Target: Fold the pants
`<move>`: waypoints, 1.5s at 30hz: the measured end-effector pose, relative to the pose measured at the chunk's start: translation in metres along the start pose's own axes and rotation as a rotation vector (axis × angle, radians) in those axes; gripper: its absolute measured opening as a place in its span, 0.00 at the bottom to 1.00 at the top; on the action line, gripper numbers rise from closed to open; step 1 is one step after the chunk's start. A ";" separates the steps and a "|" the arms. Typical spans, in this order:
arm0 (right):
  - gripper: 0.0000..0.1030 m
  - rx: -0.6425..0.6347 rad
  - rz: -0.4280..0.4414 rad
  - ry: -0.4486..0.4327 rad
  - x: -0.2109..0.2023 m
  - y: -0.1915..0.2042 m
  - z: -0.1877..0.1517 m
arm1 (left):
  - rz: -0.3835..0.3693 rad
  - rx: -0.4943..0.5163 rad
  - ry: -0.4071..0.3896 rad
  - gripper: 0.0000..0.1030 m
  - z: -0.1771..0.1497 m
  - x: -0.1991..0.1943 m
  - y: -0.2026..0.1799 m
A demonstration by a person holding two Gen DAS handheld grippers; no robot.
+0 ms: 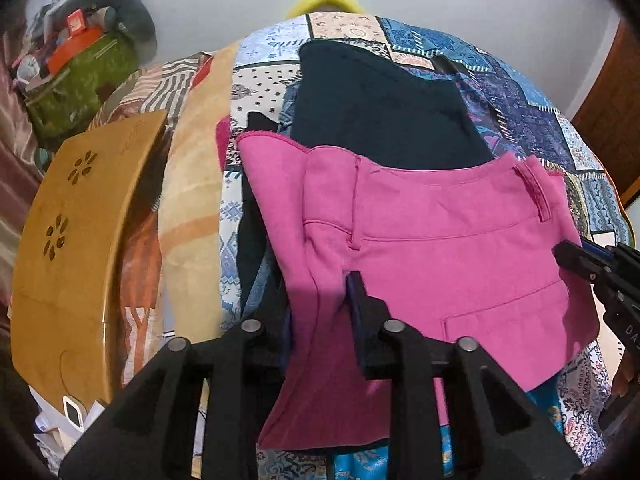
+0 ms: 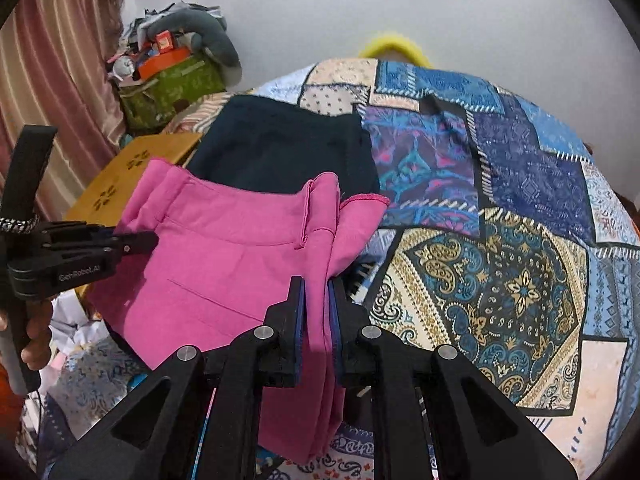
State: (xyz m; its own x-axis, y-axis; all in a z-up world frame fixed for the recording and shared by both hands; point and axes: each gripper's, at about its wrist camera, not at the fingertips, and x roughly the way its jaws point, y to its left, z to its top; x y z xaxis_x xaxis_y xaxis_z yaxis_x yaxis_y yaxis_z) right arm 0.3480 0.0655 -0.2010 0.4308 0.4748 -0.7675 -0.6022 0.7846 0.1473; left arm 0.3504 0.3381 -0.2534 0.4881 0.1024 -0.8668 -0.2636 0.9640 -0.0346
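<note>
The pink pants [image 1: 440, 256] are folded over and held up above the patchwork bedspread [image 1: 540, 120], waistband side showing. My left gripper [image 1: 320, 320] is shut on one side edge of the pants. My right gripper [image 2: 318, 320] is shut on the other side edge of the pants [image 2: 224, 256]. The right gripper shows at the right edge of the left wrist view [image 1: 576, 258]. The left gripper shows at the left of the right wrist view [image 2: 136, 242]. A dark navy garment [image 1: 380, 112] lies flat on the bed behind the pink pants; it also shows in the right wrist view [image 2: 280, 144].
A wooden lap tray [image 1: 76, 248] lies left of the bed. A green box [image 2: 172, 88] piled with clutter stands against the white wall by a pink curtain [image 2: 52, 60]. A yellow object [image 2: 396, 46] peeks over the bed's far edge. Papers [image 1: 60, 420] lie at lower left.
</note>
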 end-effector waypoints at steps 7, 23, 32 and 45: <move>0.39 0.051 0.017 0.047 -0.011 -0.007 -0.008 | 0.043 -0.001 0.014 0.38 -0.009 -0.019 0.006; 0.39 -0.138 0.024 -0.404 -0.216 0.070 -0.012 | 0.012 0.038 -0.401 0.38 -0.057 -0.259 -0.034; 0.39 -0.150 0.104 -0.621 -0.321 0.100 -0.055 | -0.008 0.046 -0.669 0.39 -0.132 -0.380 -0.067; 0.77 -0.104 0.061 -0.715 -0.360 0.114 -0.098 | 0.046 0.010 -0.821 0.80 -0.199 -0.432 -0.081</move>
State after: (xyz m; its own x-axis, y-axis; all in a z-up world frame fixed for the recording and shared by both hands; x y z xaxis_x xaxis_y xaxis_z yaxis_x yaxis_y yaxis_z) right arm 0.0583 -0.0548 0.0311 0.7072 0.6890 -0.1583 -0.6847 0.7233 0.0895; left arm -0.0044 0.1670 0.0249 0.9311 0.2855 -0.2271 -0.2931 0.9561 0.0000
